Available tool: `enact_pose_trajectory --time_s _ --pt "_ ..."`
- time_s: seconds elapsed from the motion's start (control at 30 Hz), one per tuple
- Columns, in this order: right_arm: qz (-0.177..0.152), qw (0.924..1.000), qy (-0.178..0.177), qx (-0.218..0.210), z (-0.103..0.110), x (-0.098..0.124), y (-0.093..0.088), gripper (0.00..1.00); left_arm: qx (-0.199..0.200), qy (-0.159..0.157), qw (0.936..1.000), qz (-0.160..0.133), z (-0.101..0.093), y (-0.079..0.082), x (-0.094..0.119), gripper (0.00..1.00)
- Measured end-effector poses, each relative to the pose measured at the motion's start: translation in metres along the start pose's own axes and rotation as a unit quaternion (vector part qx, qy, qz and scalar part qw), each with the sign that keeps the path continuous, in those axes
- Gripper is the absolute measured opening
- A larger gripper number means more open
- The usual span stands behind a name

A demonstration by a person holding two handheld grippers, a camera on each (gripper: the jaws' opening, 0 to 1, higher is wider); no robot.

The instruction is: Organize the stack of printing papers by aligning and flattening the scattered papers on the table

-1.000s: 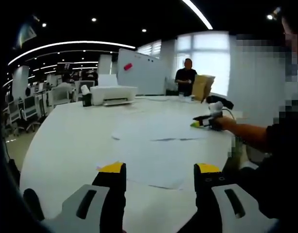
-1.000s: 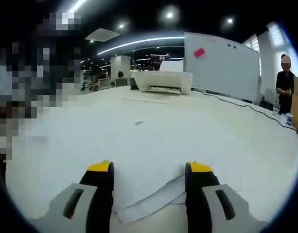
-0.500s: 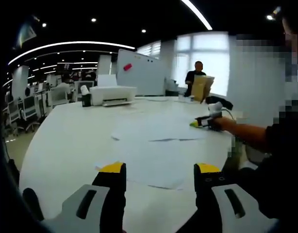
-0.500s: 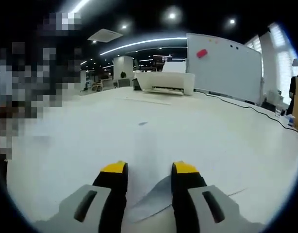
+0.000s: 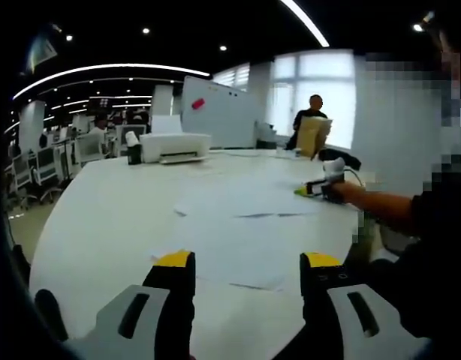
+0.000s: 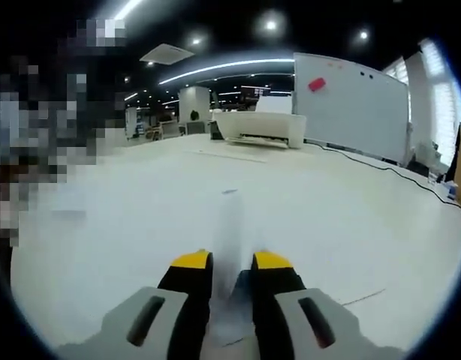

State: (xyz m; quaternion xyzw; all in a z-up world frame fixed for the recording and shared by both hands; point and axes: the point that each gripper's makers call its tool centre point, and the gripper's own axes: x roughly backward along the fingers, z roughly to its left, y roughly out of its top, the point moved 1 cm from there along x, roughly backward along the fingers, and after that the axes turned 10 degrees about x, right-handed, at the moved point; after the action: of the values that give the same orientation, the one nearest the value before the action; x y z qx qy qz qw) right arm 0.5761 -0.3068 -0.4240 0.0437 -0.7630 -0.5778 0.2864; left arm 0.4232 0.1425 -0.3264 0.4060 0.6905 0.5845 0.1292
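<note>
Several white printing sheets lie scattered and overlapping on the white table. One sheet lies just ahead of my left gripper, which hovers open above the table's near edge with nothing between its jaws. A farther sheet reaches toward my right gripper, held by a hand at the right. In the right gripper view, my right gripper has its yellow-tipped jaws closed on a sheet that stands up buckled between them.
A white printer stands at the far side of the table, with a whiteboard behind it. A dark cable runs along the table. A person with a cardboard box stands at the back.
My right gripper's jaws have come together on the sheet's edge, lifting it into a fold between them. The left gripper has stayed still and open. The person at the back stepped right.
</note>
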Motion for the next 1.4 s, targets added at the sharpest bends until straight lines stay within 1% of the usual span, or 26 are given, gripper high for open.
enact_pose_trajectory --time_s 0.13,0.33,0.53,0.67,0.73,0.77,0.87,0.97,1.07,1.17,1.4 --pt "0.0 0.9999 0.008 0.013 0.005 0.0 0.001 0.07 -0.001 -0.002 1.0 0.0 -0.001 0.0 0.0 0.59" --pt "-0.001 0.9995 0.0 0.031 0.006 0.0 0.001 0.07 -0.002 -0.002 1.0 -0.003 -0.001 0.003 0.001 0.59" --pt "-0.002 0.9988 -0.002 0.049 0.012 0.002 0.004 0.02 -0.004 -0.004 1.0 -0.002 -0.003 0.004 0.0 0.59" --pt "-0.028 0.9989 -0.002 0.037 0.011 0.01 0.014 0.0 -0.005 -0.002 1.0 -0.002 -0.003 0.005 0.0 0.59" --pt "-0.044 0.9985 -0.007 0.03 0.01 0.015 0.02 0.0 -0.004 -0.001 1.0 -0.004 -0.002 0.006 0.001 0.59" --pt "-0.046 0.9984 -0.008 0.03 0.009 0.015 0.021 0.0 -0.004 -0.001 1.0 -0.004 -0.002 0.006 0.001 0.59" --pt "-0.078 0.9964 -0.015 0.03 0.01 0.025 0.034 0.0 -0.005 -0.001 1.0 -0.002 -0.003 0.005 0.0 0.59" --pt "-0.104 0.9941 -0.014 0.026 0.011 0.034 0.047 0.0 -0.005 -0.004 1.0 0.0 -0.005 0.005 -0.002 0.59" --pt "-0.119 0.9925 -0.018 0.021 0.009 0.041 0.055 0.0 -0.005 -0.006 1.0 -0.001 -0.005 0.005 -0.003 0.59" --pt "-0.138 0.9903 -0.02 0.008 0.007 0.049 0.063 0.0 -0.004 -0.007 1.0 -0.004 -0.006 0.005 -0.004 0.6" --pt "-0.162 0.9865 -0.021 -0.007 0.003 0.062 0.073 0.0 -0.002 -0.012 0.9999 -0.003 -0.008 0.004 -0.006 0.6"
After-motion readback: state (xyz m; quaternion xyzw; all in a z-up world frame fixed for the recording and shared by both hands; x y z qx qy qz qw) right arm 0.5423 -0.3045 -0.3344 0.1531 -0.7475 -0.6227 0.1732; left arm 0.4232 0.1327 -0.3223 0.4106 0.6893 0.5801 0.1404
